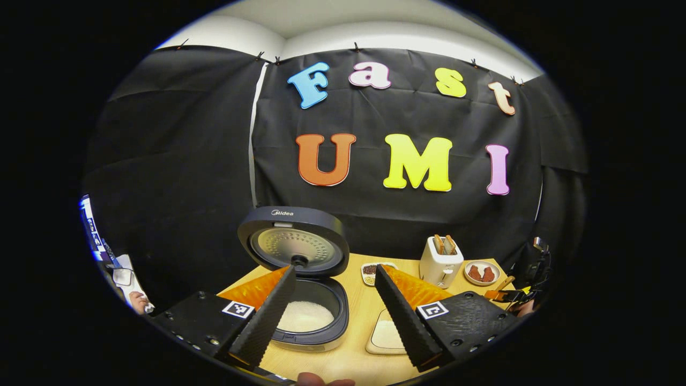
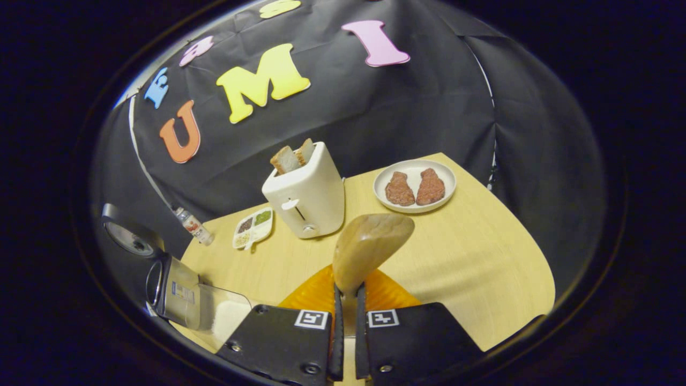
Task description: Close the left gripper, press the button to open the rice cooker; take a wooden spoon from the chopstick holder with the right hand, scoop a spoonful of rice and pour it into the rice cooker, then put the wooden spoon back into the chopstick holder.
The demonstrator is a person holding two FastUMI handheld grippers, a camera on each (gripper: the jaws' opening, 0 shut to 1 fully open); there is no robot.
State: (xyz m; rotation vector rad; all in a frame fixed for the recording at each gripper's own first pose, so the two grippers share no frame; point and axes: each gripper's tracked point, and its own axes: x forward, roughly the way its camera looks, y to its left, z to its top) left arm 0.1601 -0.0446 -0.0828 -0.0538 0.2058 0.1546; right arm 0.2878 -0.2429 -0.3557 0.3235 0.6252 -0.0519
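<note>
Left tongs [image 1: 335, 279] stood spread over the open rice cooker [image 1: 308, 308], rice inside partly hidden by one finger. Right tongs [image 2: 347, 292] pinched the wooden spoon [image 2: 370, 244], bowl up, handle hidden btw fingers, above table [image 2: 482, 257].

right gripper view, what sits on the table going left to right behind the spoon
small clear bottle with a red label → white divided dish of seasonings → white toaster holding bread slices → white round plate with two brown patties
</note>
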